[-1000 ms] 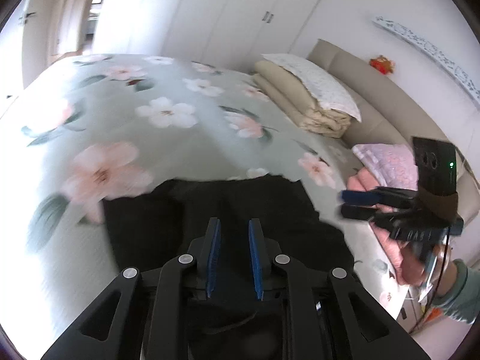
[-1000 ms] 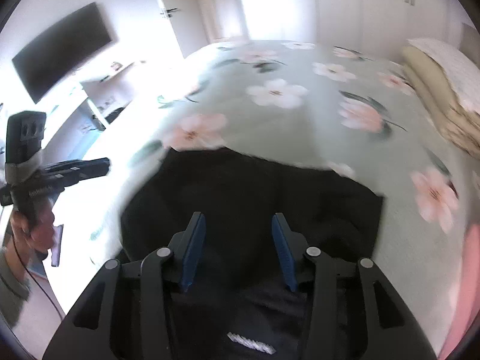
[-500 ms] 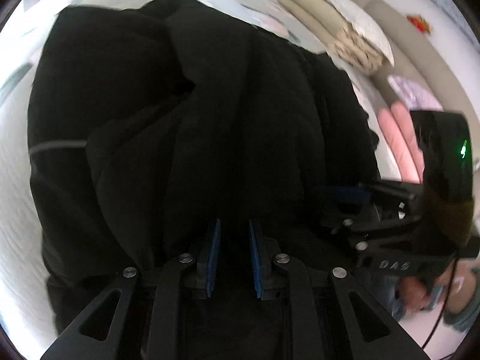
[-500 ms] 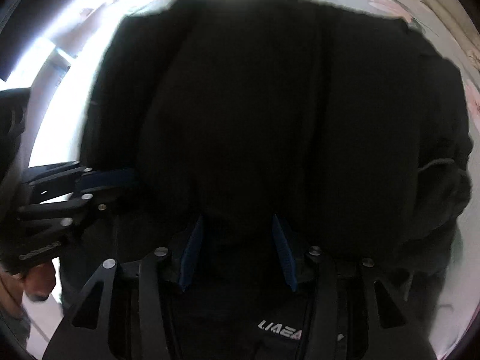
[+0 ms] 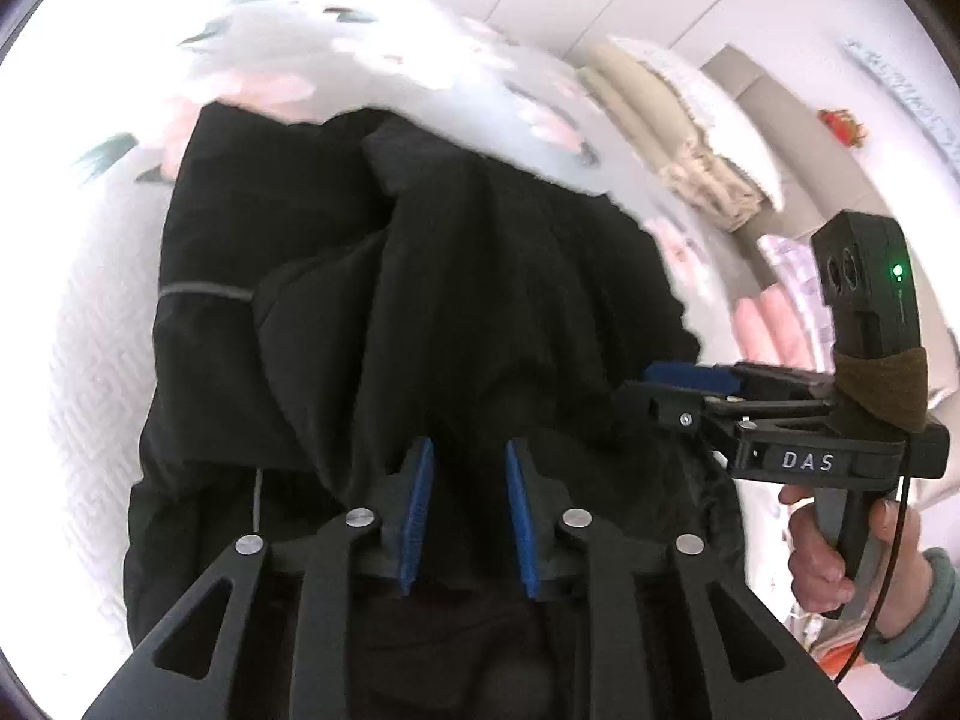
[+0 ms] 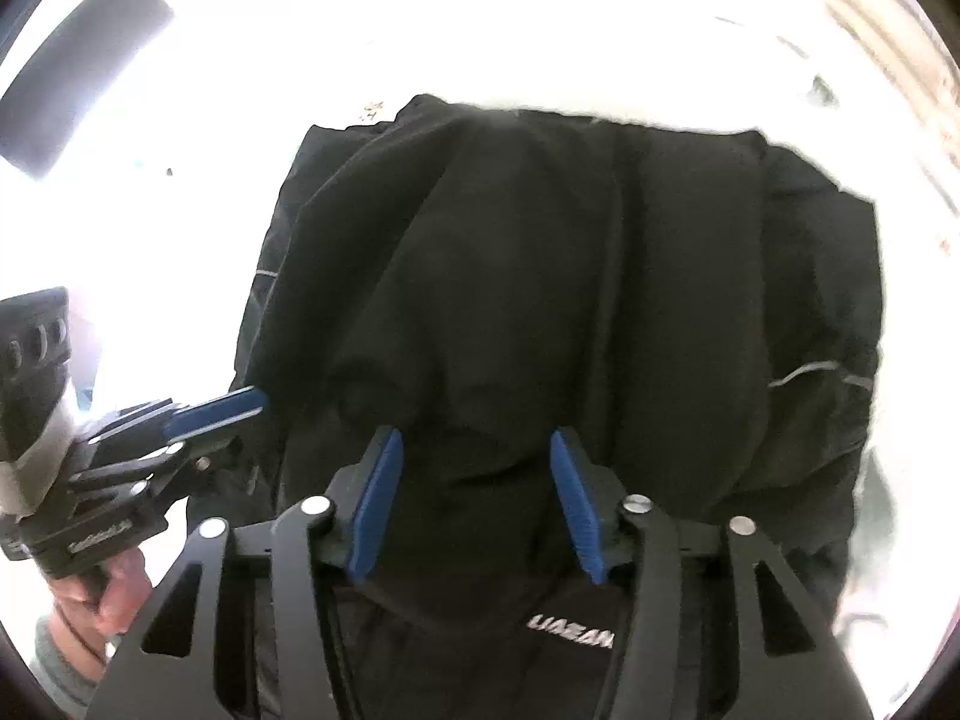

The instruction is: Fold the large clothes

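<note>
We see the large black fabric garment with a thin grey stripe [image 5: 432, 276] bunched on the pale floral bedspread [image 5: 360, 60]; the left gripper [image 5: 468, 516] and right gripper [image 6: 474, 498] hover just above its near edge, blue pads parted and grasping nothing. To fold well, we judge both claws should pinch matching corners of one layer; then lift evenly, lest loose folds drag.
</note>
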{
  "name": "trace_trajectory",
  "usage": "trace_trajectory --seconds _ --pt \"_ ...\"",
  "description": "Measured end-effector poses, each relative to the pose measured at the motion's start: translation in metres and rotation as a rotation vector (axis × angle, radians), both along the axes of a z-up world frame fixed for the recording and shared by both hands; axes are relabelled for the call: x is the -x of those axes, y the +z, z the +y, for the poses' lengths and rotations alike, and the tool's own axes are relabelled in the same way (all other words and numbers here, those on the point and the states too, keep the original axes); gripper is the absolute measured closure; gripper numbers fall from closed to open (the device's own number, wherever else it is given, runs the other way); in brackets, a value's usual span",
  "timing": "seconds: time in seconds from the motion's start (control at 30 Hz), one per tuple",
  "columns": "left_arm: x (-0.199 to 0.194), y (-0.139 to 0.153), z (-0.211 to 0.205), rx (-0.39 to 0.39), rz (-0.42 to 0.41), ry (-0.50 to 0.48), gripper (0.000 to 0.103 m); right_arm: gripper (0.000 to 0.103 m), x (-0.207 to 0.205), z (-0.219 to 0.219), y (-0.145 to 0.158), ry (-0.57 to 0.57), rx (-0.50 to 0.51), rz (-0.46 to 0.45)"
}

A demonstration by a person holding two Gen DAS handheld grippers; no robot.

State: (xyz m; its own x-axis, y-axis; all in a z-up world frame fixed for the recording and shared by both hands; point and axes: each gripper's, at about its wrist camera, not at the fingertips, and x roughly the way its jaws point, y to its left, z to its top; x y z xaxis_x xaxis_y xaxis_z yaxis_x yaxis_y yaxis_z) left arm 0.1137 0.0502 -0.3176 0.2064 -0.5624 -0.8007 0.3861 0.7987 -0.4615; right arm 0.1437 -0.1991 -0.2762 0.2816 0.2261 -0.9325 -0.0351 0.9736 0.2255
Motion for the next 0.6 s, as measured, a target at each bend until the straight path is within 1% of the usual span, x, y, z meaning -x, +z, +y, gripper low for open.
trace_trajectory --seconds 0.03,0.07,0.1,0.13,0.17,0.2,0.33,0.43,0.53,0.6 --pt "0.0 -0.013 -0.002 -0.035 0.027 0.009 0.077 0.044 -0.001 0.003 -0.006 0.001 0.029 0.009" --pt "-0.001 -0.023 -0.006 -0.051 0.058 0.011 0.077 0.044 -0.005 0.003 -0.025 -0.004 0.068 0.054" --pt "-0.002 -0.033 -0.013 -0.06 0.097 0.009 0.078 0.044 -0.007 0.007 -0.041 -0.008 0.085 0.103" --pt "-0.001 -0.046 -0.015 -0.065 0.129 0.008 0.078 0.043 -0.009 0.007 -0.059 -0.011 0.074 0.153" --pt "0.001 -0.051 -0.015 -0.059 0.127 0.009 0.078 0.042 -0.009 0.006 -0.067 -0.016 0.062 0.163" --pt "0.002 -0.052 -0.016 -0.056 0.114 0.012 0.078 0.038 -0.008 0.005 -0.072 -0.019 0.051 0.142" --pt "0.005 -0.052 -0.01 -0.032 0.115 0.035 0.078 0.035 -0.005 0.015 -0.071 0.03 0.101 0.122" --pt "0.008 -0.054 0.001 0.015 0.12 0.058 0.078 0.033 -0.003 0.015 -0.07 0.043 0.094 0.121" --pt "0.015 -0.045 0.014 0.042 0.131 0.072 0.078 0.032 -0.005 0.013 -0.07 0.036 0.082 0.112" --pt "0.025 -0.028 0.029 0.044 0.126 0.081 0.078 0.032 -0.002 0.005 -0.064 0.019 0.062 0.103"
